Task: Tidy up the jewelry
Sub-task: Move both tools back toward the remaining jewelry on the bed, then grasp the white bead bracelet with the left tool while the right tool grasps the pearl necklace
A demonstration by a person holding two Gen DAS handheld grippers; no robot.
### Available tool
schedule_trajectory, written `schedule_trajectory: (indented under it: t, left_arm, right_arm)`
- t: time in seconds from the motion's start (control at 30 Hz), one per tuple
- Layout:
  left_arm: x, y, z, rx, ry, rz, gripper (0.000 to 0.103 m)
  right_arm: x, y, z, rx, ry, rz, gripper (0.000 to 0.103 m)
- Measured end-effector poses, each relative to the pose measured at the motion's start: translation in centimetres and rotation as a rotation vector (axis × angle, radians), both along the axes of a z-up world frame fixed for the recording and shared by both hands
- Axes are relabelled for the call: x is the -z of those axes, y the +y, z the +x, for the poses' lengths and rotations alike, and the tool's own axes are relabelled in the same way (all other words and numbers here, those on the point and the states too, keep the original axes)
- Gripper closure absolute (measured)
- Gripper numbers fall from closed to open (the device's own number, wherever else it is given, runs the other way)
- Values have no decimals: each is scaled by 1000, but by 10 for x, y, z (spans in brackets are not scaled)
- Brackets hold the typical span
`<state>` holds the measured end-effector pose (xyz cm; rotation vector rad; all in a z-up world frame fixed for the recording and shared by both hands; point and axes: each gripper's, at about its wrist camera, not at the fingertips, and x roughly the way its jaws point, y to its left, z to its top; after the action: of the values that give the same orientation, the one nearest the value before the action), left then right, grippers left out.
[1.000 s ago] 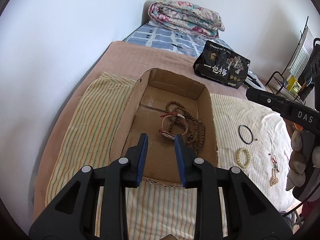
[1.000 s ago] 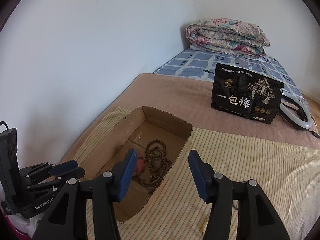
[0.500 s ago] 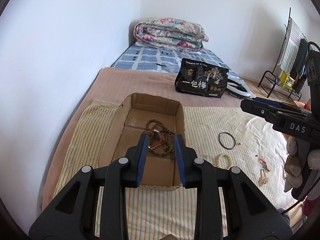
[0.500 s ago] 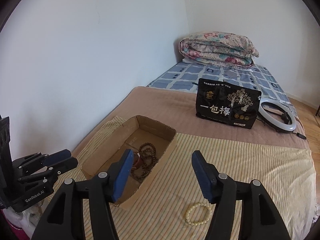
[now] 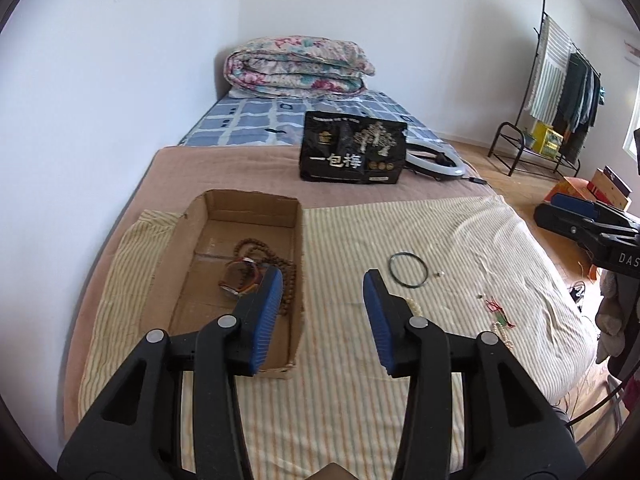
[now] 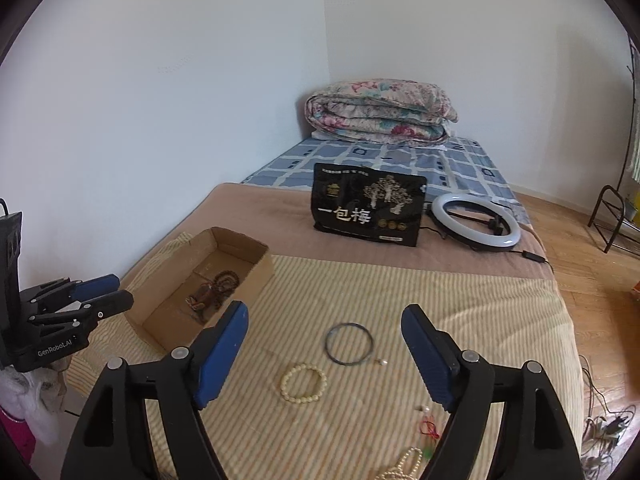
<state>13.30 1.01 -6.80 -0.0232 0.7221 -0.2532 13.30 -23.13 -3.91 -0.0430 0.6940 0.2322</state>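
Both grippers hang over the bed (image 5: 224, 168) here, tilted down at the striped cloth (image 6: 460, 292). The left gripper (image 5: 323, 312) has its blue jaws apart with nothing between them, and they have just been opening. The right gripper (image 6: 324, 354) stands wider, jaws spread and empty, also just been opening. To the left sits the cardboard box (image 5: 188, 248), and inside it lie a brown bead strand (image 5: 290, 276) and a corded bracelet (image 5: 240, 278), tangled together. Out on the cloth, well apart from the box, there's a thin black bangle (image 6: 349, 344), and just beside it a tiny pearl piece (image 6: 383, 362). Nearer the right gripper lies a cream bead bracelet (image 6: 303, 383), right between its jaws in the wrist view but not touched. Lower right, a red-corded piece (image 6: 429, 428) and a pearl strand (image 6: 404, 466). Farther back a black snack bag (image 6: 368, 210) stands beside a ring light (image 6: 476, 220), a folded quilt (image 6: 380, 112) behind them
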Motion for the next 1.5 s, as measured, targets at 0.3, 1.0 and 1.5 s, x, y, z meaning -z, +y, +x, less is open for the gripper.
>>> schedule_trajectory:
  t: [0.3, 1.0, 1.5]
  left_arm:
    - [19, -44, 5, 68, 49, 13, 60]
    - [101, -103, 49, 136, 245, 38, 60]
    - [157, -117, 85, 115, 363, 46, 60]
  right_arm:
    - [15, -67, -32, 105, 24, -37, 17]
    - [121, -130, -67, 184, 257, 43, 17]
    - [177, -110, -54, 45, 399, 48, 22]
